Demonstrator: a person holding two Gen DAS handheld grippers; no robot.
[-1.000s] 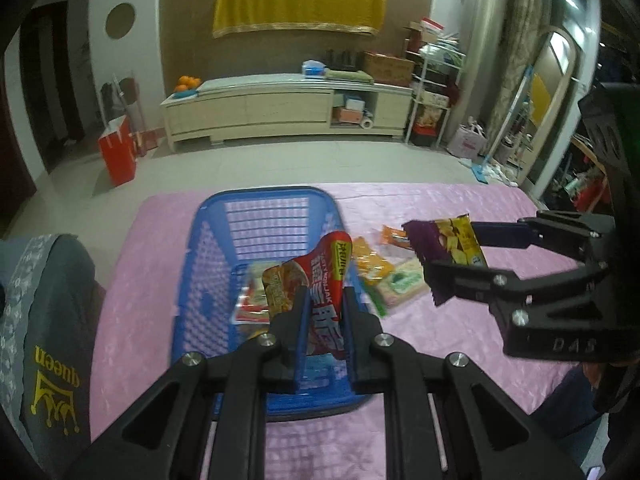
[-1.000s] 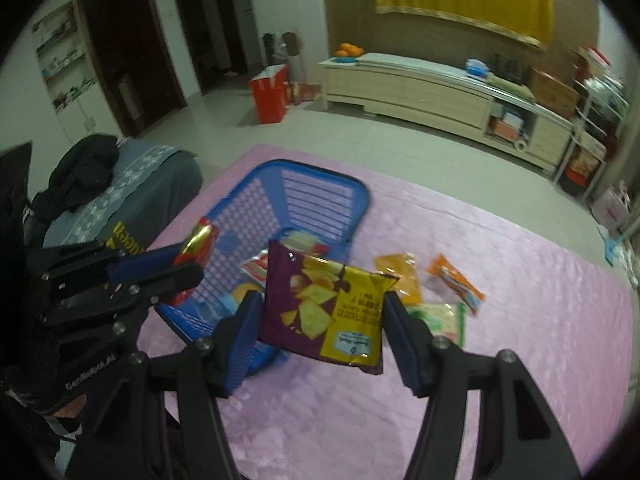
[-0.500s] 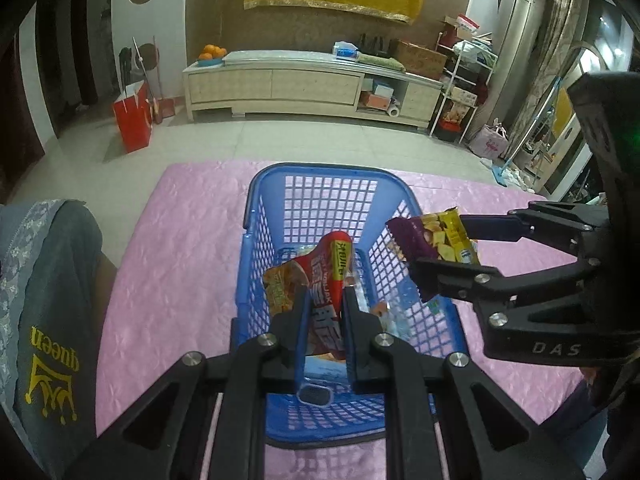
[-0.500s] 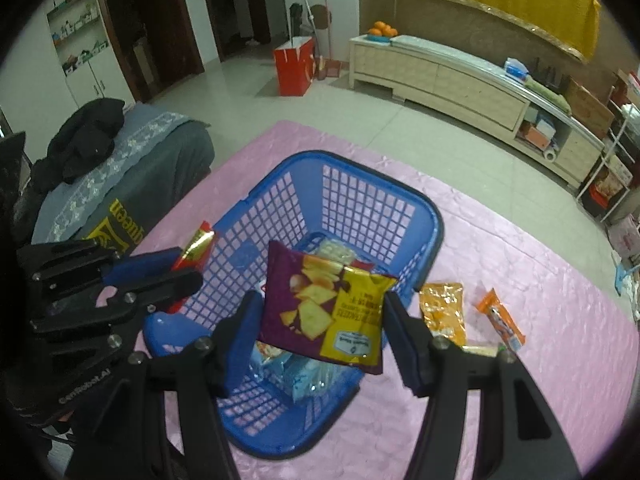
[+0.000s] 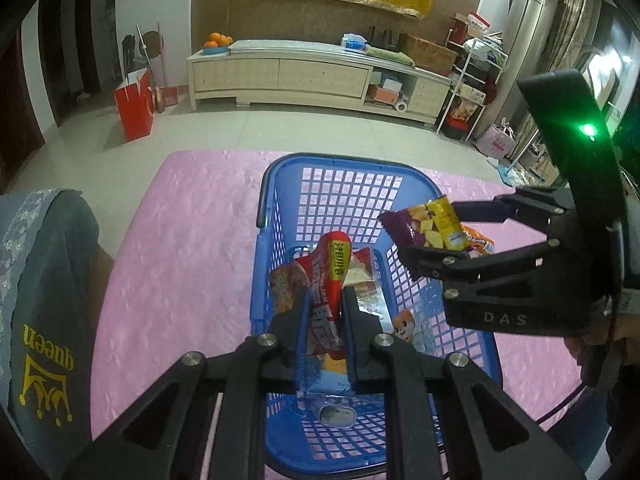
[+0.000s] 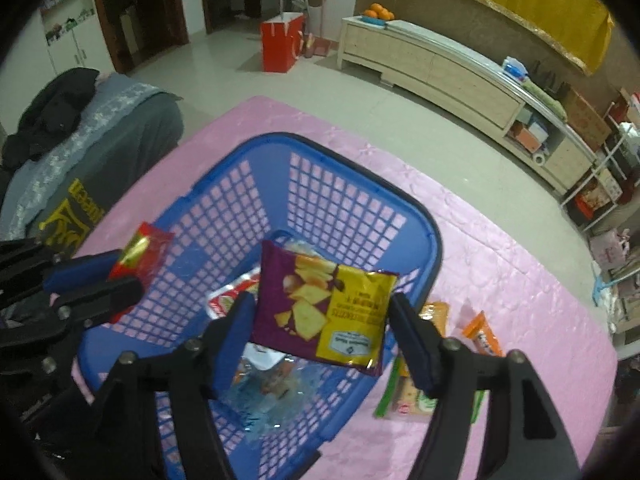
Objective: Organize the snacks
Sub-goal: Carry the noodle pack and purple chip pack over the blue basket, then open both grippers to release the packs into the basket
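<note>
Right tool (image 6: 320, 334): just widened, purple-and-yellow foil cracker packet (image 6: 322, 310) slipping free above blue plastic lattice basket (image 6: 434, 248) | Left tool (image 5: 323, 330): clenched on red foil snack packet (image 5: 326, 276), 6 o'clock, drop pending.

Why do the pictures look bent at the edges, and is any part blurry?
Both views are fisheye: dark rounded corners, curved walls. Left wrist view is sharp, with a glaring green light on the right gripper. Right wrist view is softer; the purple-and-yellow cracker packet and blue plastic basket look slightly smeared.
</note>
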